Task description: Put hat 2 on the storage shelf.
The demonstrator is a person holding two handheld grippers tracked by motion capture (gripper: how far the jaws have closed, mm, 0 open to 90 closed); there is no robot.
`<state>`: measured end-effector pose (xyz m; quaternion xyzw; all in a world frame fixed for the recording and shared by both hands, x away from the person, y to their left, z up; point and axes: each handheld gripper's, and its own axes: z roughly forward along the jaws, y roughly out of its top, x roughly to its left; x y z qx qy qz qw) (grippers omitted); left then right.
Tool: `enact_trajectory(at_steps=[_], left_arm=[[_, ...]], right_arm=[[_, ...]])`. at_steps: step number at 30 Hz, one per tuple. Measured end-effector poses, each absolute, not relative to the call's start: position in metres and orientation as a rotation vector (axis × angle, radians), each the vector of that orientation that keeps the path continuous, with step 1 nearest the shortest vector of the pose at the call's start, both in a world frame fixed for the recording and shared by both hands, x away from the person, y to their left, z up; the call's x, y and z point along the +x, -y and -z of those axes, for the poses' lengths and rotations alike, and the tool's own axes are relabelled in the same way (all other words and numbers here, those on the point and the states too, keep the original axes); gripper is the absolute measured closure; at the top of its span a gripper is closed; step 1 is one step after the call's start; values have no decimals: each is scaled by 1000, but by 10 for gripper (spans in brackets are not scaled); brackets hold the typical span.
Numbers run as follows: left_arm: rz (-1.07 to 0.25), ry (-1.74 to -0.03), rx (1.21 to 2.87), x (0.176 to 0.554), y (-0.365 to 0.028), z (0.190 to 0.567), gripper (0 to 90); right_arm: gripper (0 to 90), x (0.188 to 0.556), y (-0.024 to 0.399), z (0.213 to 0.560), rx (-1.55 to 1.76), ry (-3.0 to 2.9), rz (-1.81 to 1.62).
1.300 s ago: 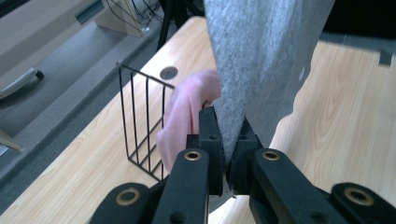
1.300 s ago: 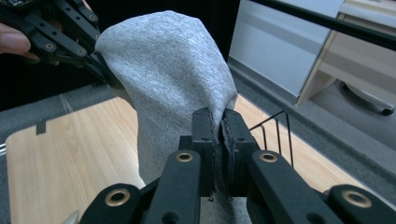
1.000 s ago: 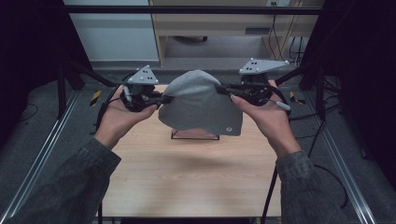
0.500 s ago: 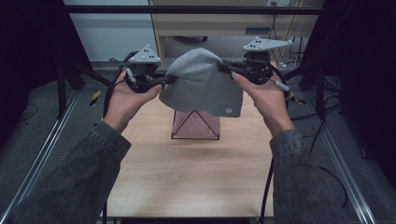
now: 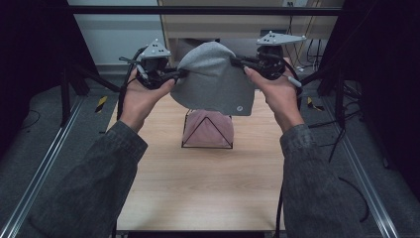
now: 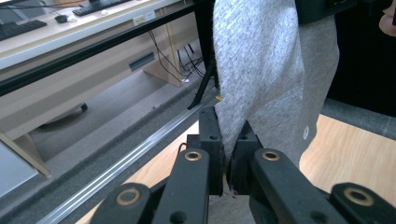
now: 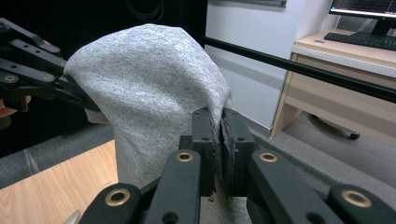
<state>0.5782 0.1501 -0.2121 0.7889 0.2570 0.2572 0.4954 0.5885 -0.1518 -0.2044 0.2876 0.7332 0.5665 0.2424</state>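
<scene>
High view shows a grey hat [image 5: 214, 79] held up in the air between the two sets of jaws. The left gripper [image 5: 171, 78] pinches one side of its edge, and the right gripper [image 5: 237, 62] pinches the other side. In the left gripper view, the jaws are closed tight on the soft grey cloth [image 6: 261, 70], which rises up and away from them. In the right gripper view, the jaws are also squeezed shut on the cloth [image 7: 154, 79], and the round top of the hat bulges out past them to the left.

Below the jaws, well under the hat, stands a thin black wire stand [image 5: 208, 130] with something pink [image 5: 210, 126] on it. My guess is that the hat is being held open so it can go down over that pink thing. The next move would need both hands to come down together and keep the edge spread.

The stand sits on a light wooden desk [image 5: 198, 188]. Around it are a grey floor [image 5: 54, 129], black poles and cables. Another desk with a keyboard [image 7: 362, 39] stands farther off.
</scene>
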Motion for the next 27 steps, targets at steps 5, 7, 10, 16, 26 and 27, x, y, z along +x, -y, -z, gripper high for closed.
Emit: enact_trajectory(at_steps=[5, 7, 10, 16, 26, 27], left_arm=[[-631, -642, 1895, 585, -148, 215, 865], [-639, -643, 1891, 588, -146, 215, 865], [-660, -645, 1896, 593, -143, 217, 863], [-678, -656, 1887, 604, -140, 222, 860], [-677, -662, 1906, 615, -136, 233, 861], [-677, -664, 1903, 616, -136, 234, 861]], right_arm=[[854, 599, 152, 206, 787, -1997, -1547], [854, 604, 152, 206, 788, -1993, -1547], [854, 610, 153, 206, 800, -1982, -1551], [854, 624, 157, 211, 827, -1974, -1548], [854, 640, 161, 225, 868, -1989, -1532], [854, 641, 161, 226, 869, -1988, -1534]])
